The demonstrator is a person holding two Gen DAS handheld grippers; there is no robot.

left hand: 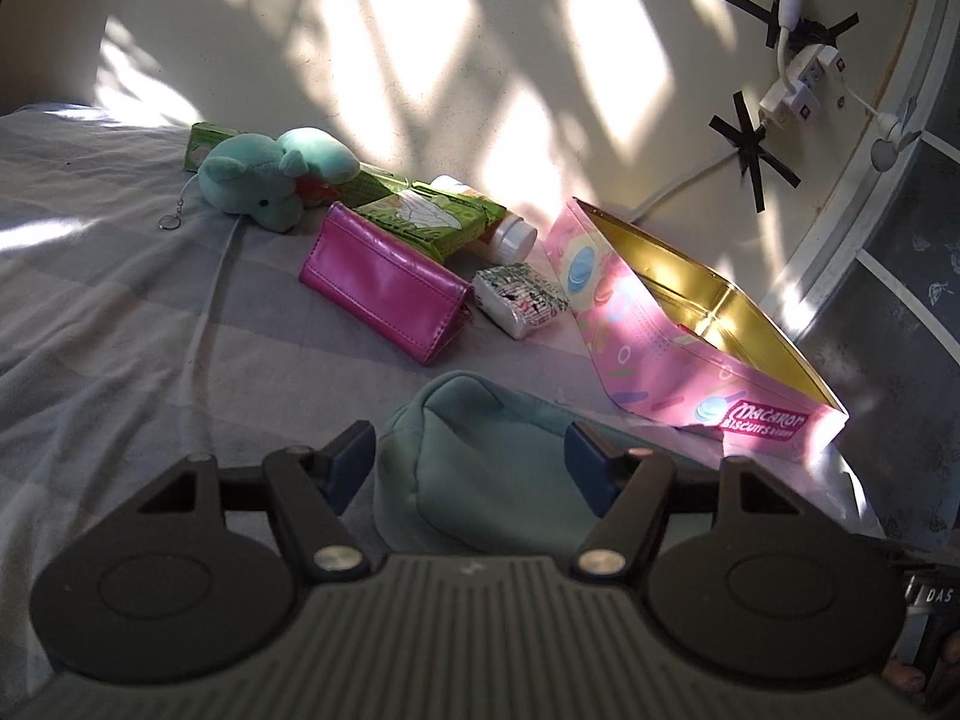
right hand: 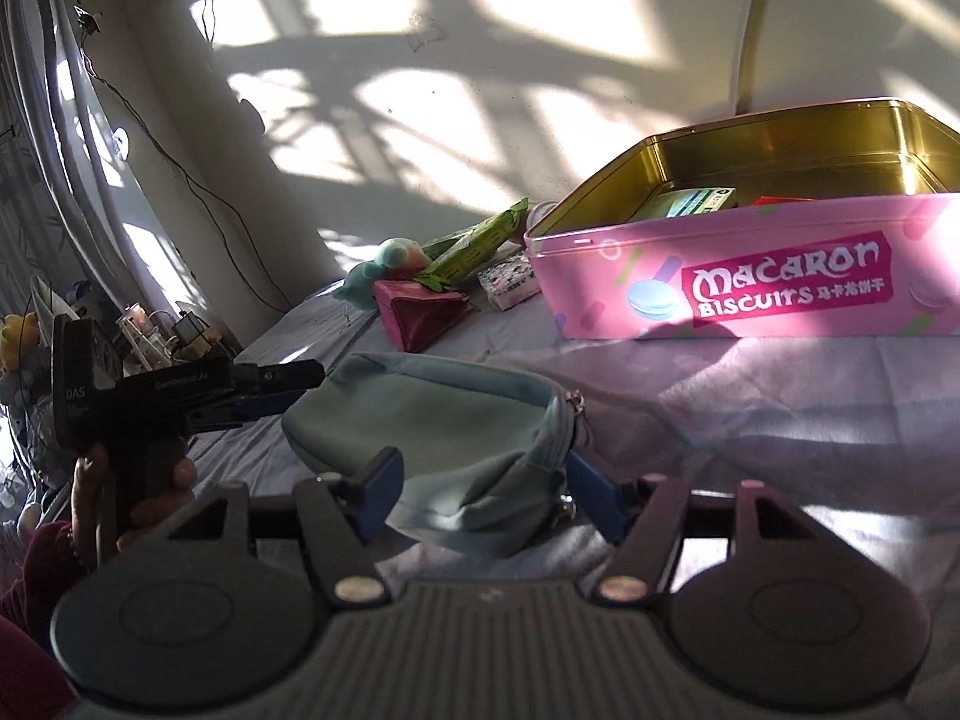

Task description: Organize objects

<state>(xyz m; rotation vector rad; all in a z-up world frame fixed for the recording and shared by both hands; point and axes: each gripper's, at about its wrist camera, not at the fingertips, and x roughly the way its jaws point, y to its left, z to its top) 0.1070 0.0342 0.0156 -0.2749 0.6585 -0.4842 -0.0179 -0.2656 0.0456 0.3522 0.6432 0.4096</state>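
A teal fabric pouch (left hand: 480,420) (right hand: 432,414) lies on the grey striped bedsheet (left hand: 120,330). My left gripper (left hand: 471,465) (right hand: 294,390) is open at the pouch's left end, its blue pads either side of it. My right gripper (right hand: 483,495) is open around the zipper end; the fabric looks unsqueezed. Behind stands an open pink macaron biscuit tin (left hand: 654,360) (right hand: 750,294) with a green box (right hand: 699,201) inside. Left of the tin lie a magenta wallet (left hand: 384,282), a tissue pack (left hand: 519,300), a white bottle (left hand: 510,234), green packets (left hand: 420,213) and a teal plush (left hand: 258,186).
A wall runs close behind the objects, with a white power strip (left hand: 798,78) and cables taped to it. A curtain and a cluttered side stand (right hand: 150,330) are beyond the bed's far end. A person's hand (right hand: 150,480) holds the left gripper's handle.
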